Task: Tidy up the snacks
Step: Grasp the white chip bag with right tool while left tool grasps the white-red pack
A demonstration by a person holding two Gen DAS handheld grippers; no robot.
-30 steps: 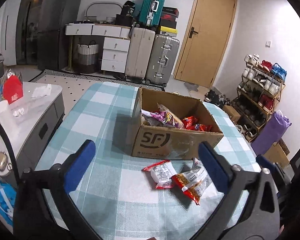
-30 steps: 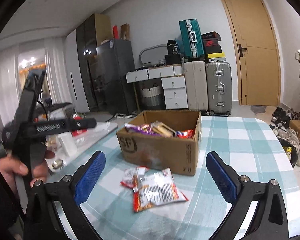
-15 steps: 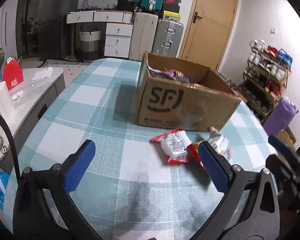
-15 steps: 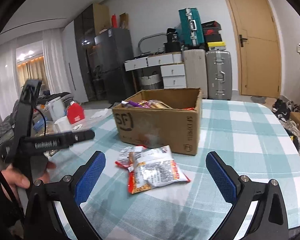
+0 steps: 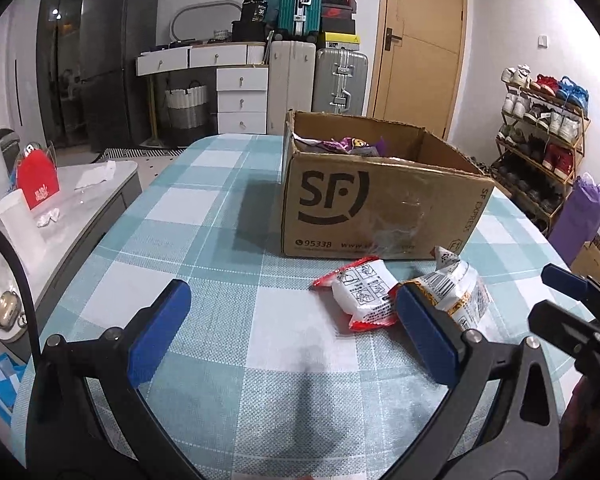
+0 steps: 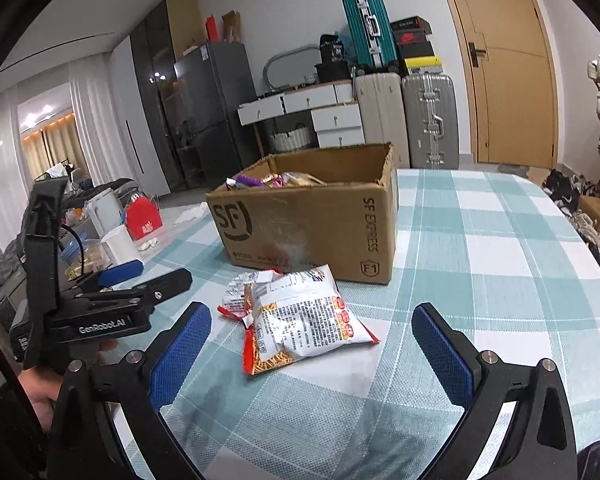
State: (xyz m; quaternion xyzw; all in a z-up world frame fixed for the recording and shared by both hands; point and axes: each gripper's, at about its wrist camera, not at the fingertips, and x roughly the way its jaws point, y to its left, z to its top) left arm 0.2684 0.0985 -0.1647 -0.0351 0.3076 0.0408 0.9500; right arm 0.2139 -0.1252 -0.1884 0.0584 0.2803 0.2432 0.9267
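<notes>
While both hover: nothing is gripped.
Left gripper [image 5: 292, 320]: wide open.
Right gripper [image 6: 312, 344]: wide open.
Snack packets [image 6: 300, 312]: on worktop [image 6: 500, 248], beside box [image 6: 312, 224].

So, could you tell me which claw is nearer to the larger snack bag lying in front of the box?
Right, by a small margin. The right claw is open and frames the larger snack bag; the left claw, also open, sits to the bag's left.
</notes>
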